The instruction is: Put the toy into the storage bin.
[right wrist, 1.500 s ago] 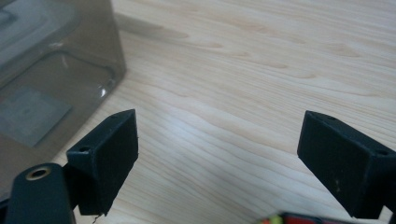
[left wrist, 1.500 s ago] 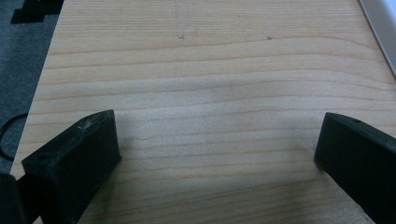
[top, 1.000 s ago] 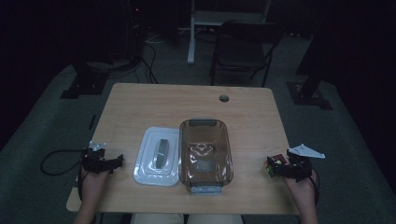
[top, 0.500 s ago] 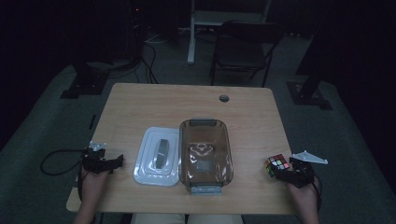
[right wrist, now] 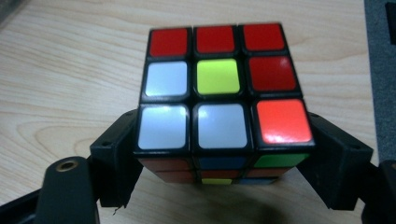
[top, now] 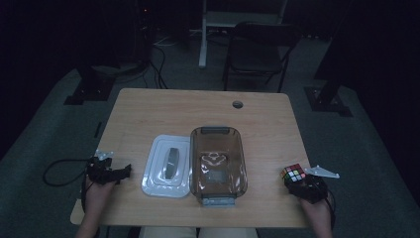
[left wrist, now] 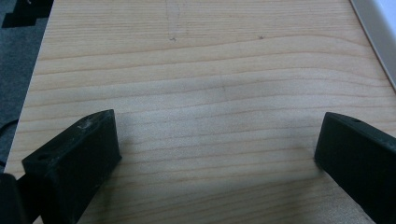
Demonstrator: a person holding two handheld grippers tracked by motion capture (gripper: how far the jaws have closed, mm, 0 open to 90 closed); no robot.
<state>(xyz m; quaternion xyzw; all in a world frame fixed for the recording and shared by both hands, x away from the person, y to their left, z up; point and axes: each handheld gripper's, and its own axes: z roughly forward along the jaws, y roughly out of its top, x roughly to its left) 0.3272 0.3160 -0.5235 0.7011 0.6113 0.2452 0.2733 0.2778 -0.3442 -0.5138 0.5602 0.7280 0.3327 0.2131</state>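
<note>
The wooden table (top: 148, 114) is carrying a brown-tinted clear container (top: 218, 163) at its centre with a white lid (top: 167, 166) lying just beside it at its nine o'clock. At the table's four o'clock corner, the right gripper (top: 297, 179) is pinching a Rubik's cube (right wrist: 219, 93), its jaws having just been closing, one pad now pressing each opposite side of the cube's lower layer. At the eight o'clock corner, the left gripper (top: 121, 171) is resting with its fingers (left wrist: 74, 158) spread wide over bare wood.
</note>
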